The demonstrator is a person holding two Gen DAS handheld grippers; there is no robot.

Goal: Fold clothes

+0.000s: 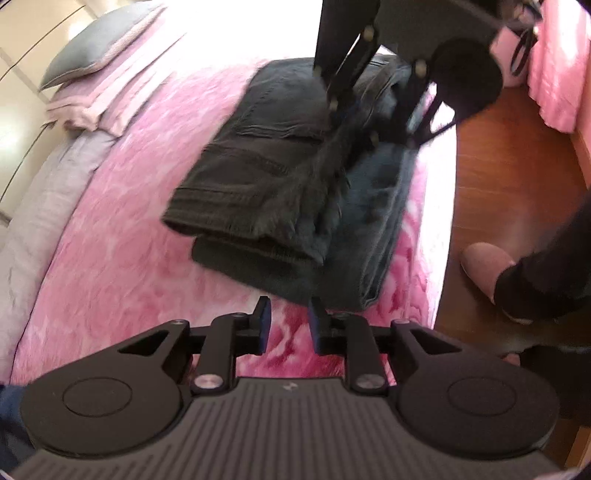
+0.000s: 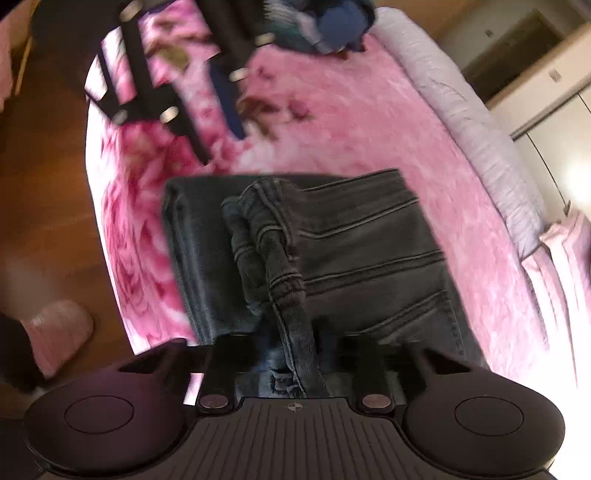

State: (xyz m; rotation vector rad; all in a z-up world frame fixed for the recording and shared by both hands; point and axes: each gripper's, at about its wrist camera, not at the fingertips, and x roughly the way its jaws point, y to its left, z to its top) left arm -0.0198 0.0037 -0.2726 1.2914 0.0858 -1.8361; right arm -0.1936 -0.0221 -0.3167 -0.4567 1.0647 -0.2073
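On the pink floral fleece blanket (image 1: 122, 266), your dark grey denim jeans (image 1: 258, 177) lie folded into a thick stack at the centre of the left wrist frame, close to the bed edge that borders the brown wooden floor (image 1: 509, 177) on the right. You look to be mid-fold: your right gripper (image 2: 295, 354) has a bunched, stitched edge of the jeans pinched between its fingers at the lower centre of its own view, the fabric rising as a ridge above the flat layers behind it. The fingers sit pressed together on that ridge, with cloth filling the gap; the pads themselves are hidden by the denim. Your left gripper (image 1: 287, 325) hovers at the bottom centre of its frame, just short of the stack's near corner, fingers a small way apart, holding nothing and touching nothing I can see. Judging from this, the held edge still needs laying down flat and square over the layers below, and your left hand would likely have to pin or smooth the stack so it does not slide on the fleece. A heap of blue and teal clothing (image 2: 325, 22) waits at the top of the right wrist frame.
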